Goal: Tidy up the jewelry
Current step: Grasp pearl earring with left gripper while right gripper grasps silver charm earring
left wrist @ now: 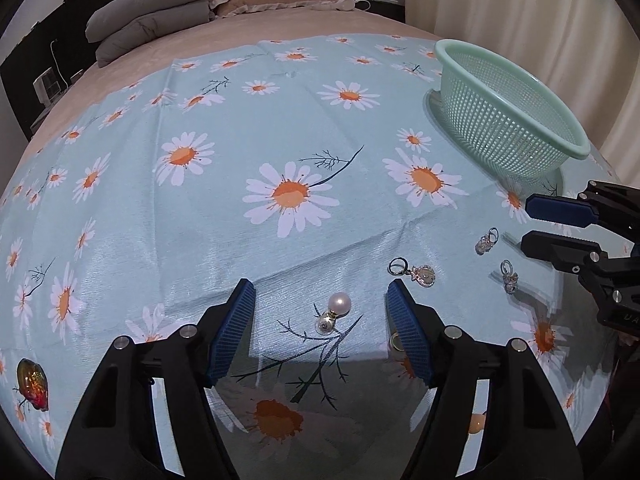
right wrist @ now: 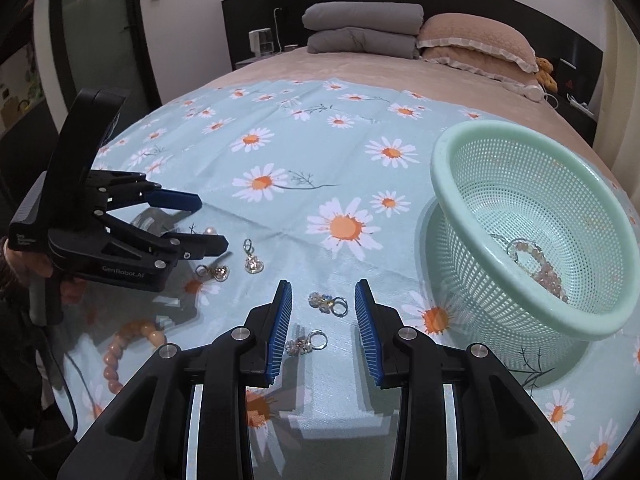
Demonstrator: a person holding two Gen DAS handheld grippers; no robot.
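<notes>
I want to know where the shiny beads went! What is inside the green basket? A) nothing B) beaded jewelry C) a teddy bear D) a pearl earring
B: through the green basket you can see pale beaded jewelry lying at the bottom.

"GenRobot.AI" in pale lettering on the left gripper (right wrist: 208, 222) body's side.

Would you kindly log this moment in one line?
left hand-held gripper: open over white pearl earring | right hand-held gripper: open over crystal earrings
</notes>
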